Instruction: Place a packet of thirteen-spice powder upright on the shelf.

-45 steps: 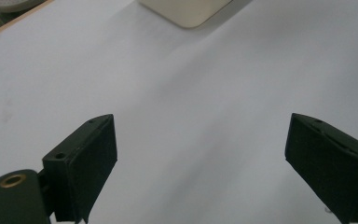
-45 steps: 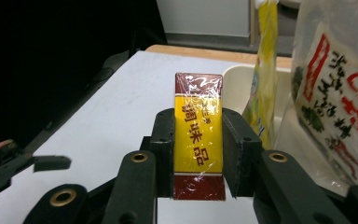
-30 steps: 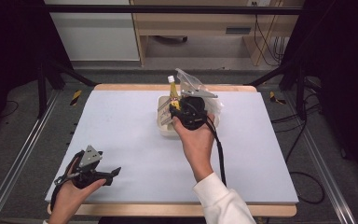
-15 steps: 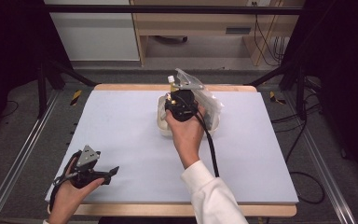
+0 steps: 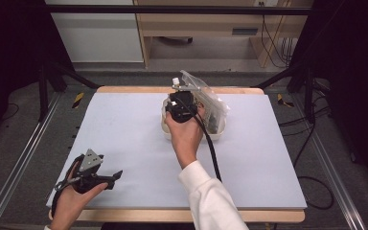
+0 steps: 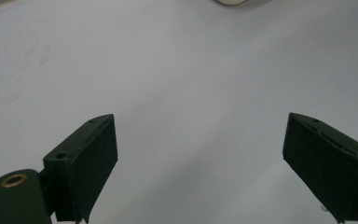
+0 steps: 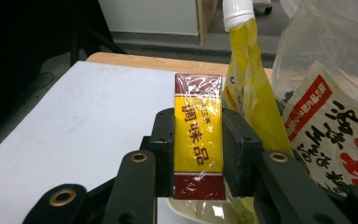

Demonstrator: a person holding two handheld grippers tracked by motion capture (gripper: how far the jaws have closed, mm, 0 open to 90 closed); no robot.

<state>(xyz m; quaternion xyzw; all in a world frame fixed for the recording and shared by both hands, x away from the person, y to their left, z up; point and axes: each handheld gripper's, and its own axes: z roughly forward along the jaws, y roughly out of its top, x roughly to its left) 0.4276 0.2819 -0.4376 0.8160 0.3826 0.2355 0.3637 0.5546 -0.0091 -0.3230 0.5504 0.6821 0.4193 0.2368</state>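
Note:
My right gripper (image 7: 198, 144) is shut on a yellow and dark red seasoning box (image 7: 198, 137), held upright over a cream bowl-like container (image 5: 219, 134) at the table's far middle. In the high view the right gripper (image 5: 181, 106) sits over the container's left part. Beside the box stand a yellow pouch with a white cap (image 7: 247, 88) and a clear bag with red-labelled packets (image 7: 326, 116). The left gripper (image 5: 110, 178) rests open near the table's front left corner, and its view shows the jaws (image 6: 200, 163) wide apart over bare tabletop.
The pale grey table top (image 5: 124, 134) has a wooden edge (image 5: 182, 215) at the front. Dark frame posts (image 5: 48, 81) stand at both sides. A cable (image 5: 211, 148) trails from the right gripper along the sleeve. The container's rim (image 6: 232, 2) shows at the top of the left gripper view.
The right hand has shifted slightly left and farther over the container with the box. The left gripper has stayed in place.

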